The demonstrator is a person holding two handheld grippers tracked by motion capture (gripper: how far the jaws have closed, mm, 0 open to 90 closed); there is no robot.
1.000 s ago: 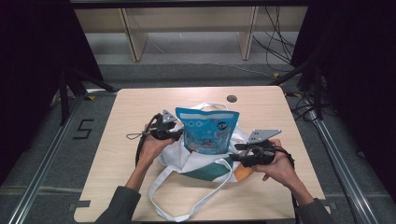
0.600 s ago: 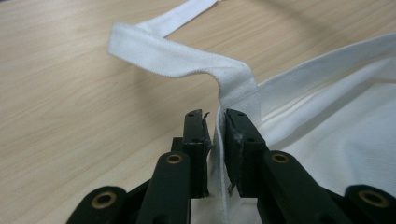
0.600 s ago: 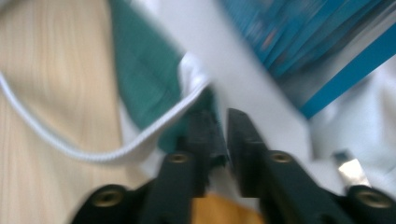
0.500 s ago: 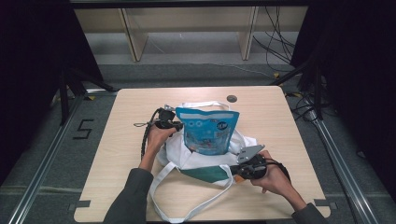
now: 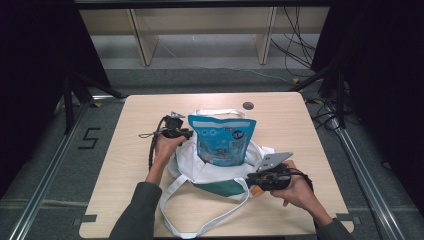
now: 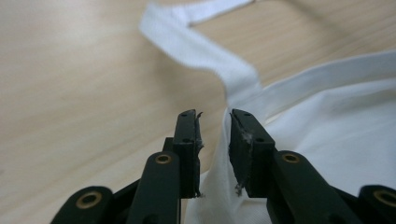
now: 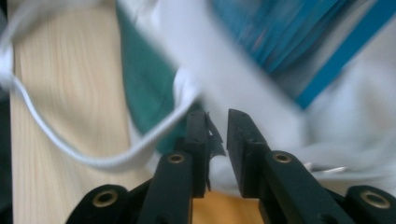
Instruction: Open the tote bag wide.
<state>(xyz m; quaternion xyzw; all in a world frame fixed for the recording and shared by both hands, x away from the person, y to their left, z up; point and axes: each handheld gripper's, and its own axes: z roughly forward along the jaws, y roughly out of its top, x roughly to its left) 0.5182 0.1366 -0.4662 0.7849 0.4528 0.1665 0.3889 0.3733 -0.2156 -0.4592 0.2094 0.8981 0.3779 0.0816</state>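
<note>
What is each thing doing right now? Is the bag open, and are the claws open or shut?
White tote bag: lying on the table, mouth open, straps loose.
Blue pouch: standing upright, its lower part inside the bag.
Left claw: open, jaws a little apart at the bag's edge cloth.
Right claw: open, jaws a little apart, white cloth between them.
Table: holding the bag.

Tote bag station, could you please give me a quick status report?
Both grippers, left and right, open at tote bag edges. Blue pouch upright in bag. Nothing obstructing.
</note>
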